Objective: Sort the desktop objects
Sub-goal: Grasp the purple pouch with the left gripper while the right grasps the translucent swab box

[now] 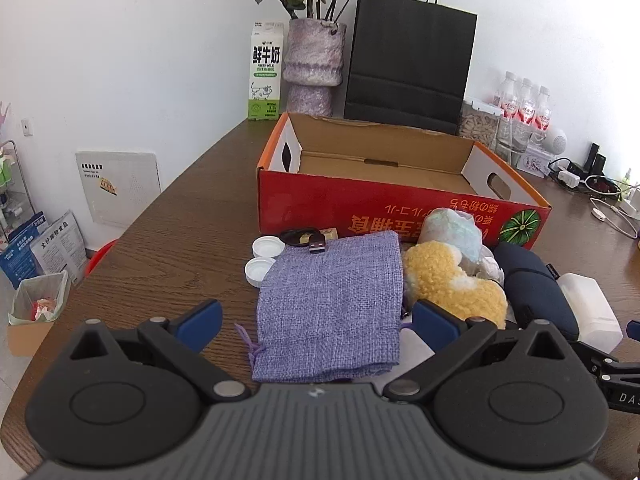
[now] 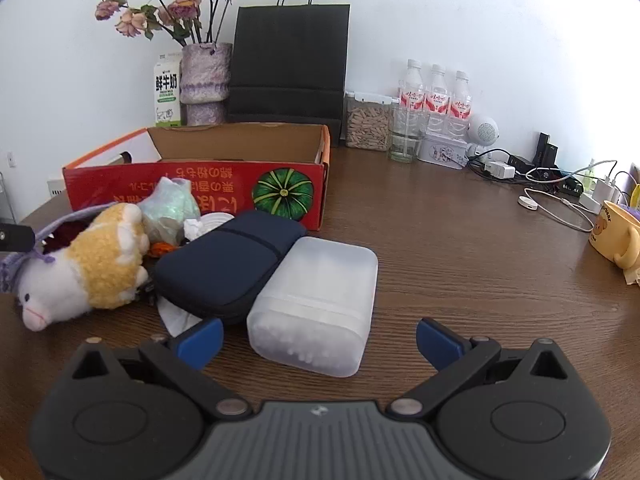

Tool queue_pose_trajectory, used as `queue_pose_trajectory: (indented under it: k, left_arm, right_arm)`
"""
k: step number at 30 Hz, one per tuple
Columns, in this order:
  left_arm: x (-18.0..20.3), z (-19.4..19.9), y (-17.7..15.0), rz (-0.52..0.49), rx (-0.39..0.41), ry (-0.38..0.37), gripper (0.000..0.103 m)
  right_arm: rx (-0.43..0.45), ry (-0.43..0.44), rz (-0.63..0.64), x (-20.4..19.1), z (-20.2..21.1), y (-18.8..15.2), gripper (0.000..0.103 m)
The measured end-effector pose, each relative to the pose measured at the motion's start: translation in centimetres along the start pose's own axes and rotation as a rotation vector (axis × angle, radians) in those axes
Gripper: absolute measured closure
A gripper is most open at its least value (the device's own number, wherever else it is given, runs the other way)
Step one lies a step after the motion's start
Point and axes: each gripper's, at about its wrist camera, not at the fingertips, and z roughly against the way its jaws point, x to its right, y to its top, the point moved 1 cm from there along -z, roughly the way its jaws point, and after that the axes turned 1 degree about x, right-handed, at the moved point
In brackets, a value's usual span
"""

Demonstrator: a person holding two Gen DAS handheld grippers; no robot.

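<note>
Both grippers are spread wide, holding nothing: the left gripper point(image 1: 316, 322) faces a purple pouch point(image 1: 332, 304), the right gripper point(image 2: 320, 338) a plastic box point(image 2: 316, 308). Crowded neighbours on the counter point(image 2: 460, 248) could be knocked.

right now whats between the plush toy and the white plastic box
The navy pouch lies between the plush toy and the white plastic box, clearest in the right wrist view.

Both wrist views look low and close across the table point(image 1: 168, 240), sharing the red box point(image 2: 192, 188).
</note>
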Motion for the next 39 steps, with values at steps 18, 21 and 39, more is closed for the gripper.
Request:
queue_pose_trajectory:
  k: [18,21,39]
  left_arm:
    - [-2.3,-5.3,0.5,0.105,-0.147,-0.087,0.017]
    - [-2.5,-4.8,0.4,0.117,-0.142,-0.1,0.035]
    - [-3.5,0.0,0.2,0.117,-0.072,-0.119,0.065]
  right_arm:
    - [-0.038,0.027,-0.005,0.2,-3.0,0.5,0.033]
    - [-0.029,0.043,-0.008,0.5,-2.8,0.3,0.034]
    - [0.038,0.068,-0.043,1.3,1.0,-0.6,0.037]
